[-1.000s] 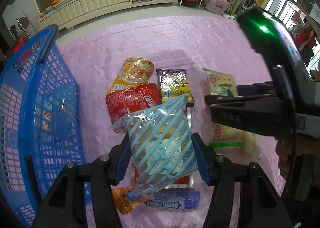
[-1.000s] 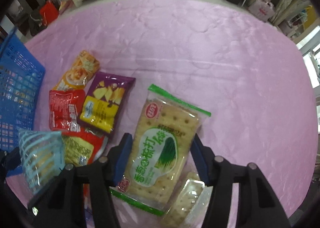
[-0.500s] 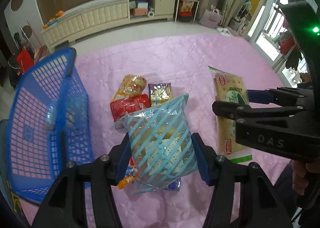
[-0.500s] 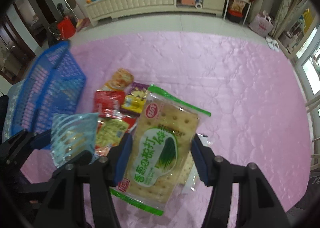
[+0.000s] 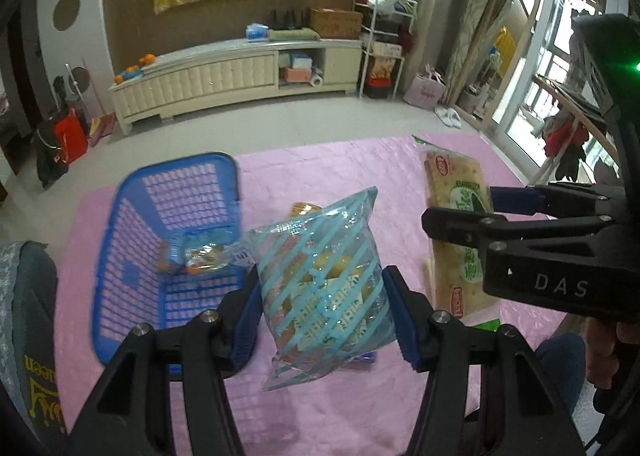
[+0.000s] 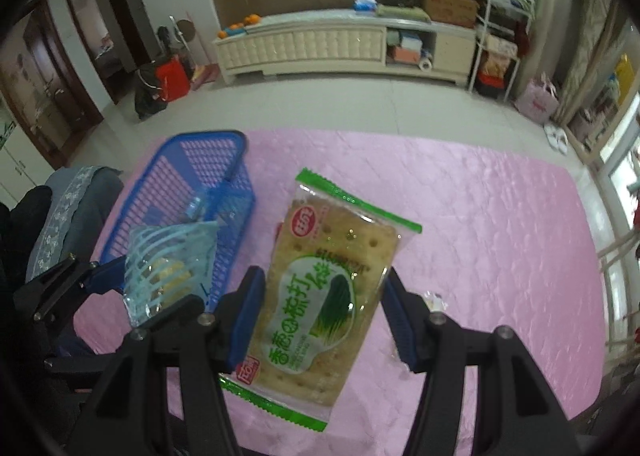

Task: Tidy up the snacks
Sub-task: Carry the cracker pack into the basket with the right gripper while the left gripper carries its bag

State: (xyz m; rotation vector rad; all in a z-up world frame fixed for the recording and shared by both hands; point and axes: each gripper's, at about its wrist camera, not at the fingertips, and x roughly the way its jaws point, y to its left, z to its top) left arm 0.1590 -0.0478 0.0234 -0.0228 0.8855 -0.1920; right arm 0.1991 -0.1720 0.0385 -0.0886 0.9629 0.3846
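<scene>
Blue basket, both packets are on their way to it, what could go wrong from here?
1. The left gripper and right gripper hang close together, so they could bump over the narrow blue basket.
2. The long cracker packet is pinched only at its lower half and could swing or slip.
3. The striped bag could crush.

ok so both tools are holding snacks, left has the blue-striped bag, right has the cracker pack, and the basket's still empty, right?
Not quite: the basket isn't empty. The left wrist view shows a few small packets lying on its floor. The rest holds: the left tool is shut on the blue-striped bag, and the right tool is shut on the cracker pack.
</scene>
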